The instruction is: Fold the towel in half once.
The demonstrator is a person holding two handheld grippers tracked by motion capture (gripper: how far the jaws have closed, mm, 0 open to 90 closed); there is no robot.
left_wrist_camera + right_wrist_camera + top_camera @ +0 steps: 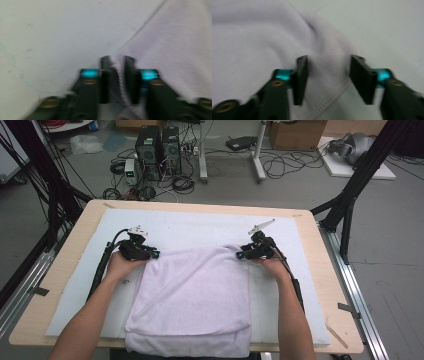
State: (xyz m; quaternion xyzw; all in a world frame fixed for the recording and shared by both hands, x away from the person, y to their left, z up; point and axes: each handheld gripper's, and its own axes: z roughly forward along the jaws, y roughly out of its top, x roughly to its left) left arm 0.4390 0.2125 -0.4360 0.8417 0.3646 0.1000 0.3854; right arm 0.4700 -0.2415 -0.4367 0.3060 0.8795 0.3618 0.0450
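The towel [192,297], pale lilac and folded, lies in the middle of the white mat [80,285] on the wooden table [75,225], its near edge hanging just over the table's 6 o'clock side. No brand, label or writing can be read on it or on the mat. The left gripper [152,254] sits at the towel's far corner toward 10 o'clock; in the left gripper view its jaws stand close together with the hemmed corner of the towel [120,80] pinched between them. The right gripper [242,254] sits at the far corner toward 2 o'clock; in the right gripper view [327,77] its jaws stand wide apart, with the towel's stitched corner [329,75] lying between them, not clamped.
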